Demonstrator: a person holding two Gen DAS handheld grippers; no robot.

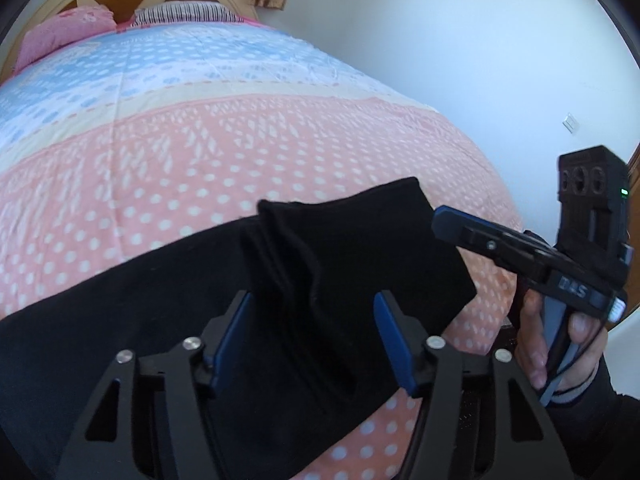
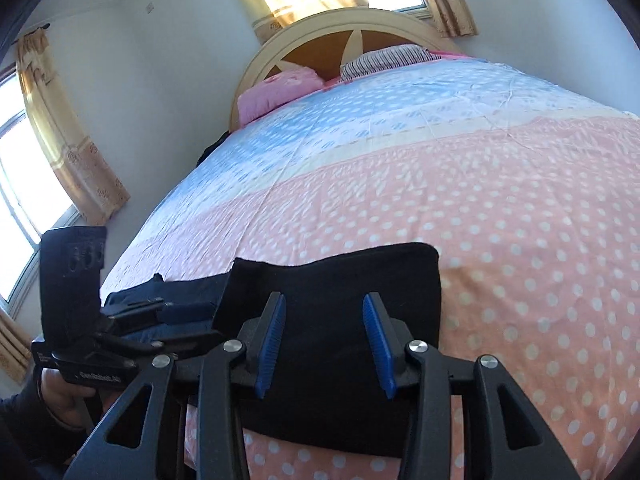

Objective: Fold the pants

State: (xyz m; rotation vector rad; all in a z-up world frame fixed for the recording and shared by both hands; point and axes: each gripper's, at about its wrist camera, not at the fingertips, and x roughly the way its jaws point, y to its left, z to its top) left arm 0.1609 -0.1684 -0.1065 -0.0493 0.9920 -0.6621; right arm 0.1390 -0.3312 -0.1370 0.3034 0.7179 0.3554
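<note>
Black pants [image 1: 336, 264] lie folded on the bed's pink polka-dot bedspread [image 1: 200, 168], with one end doubled over into a layered stack. My left gripper [image 1: 312, 308] is open above the folded stack, blue pads on either side of it, holding nothing. In the right wrist view the pants [image 2: 340, 276] form a dark rectangle, and my right gripper [image 2: 324, 304] is open just above it, empty. The right gripper also shows in the left wrist view [image 1: 444, 224], beside the fold's right edge. The left gripper shows at the left of the right wrist view [image 2: 168, 312].
The bedspread [image 2: 480, 200] turns blue and white toward the headboard [image 2: 352, 24]. A pink pillow [image 2: 276, 92] and a striped pillow [image 2: 384, 58] lie at the head. White walls and curtained windows [image 2: 24, 184] surround the bed.
</note>
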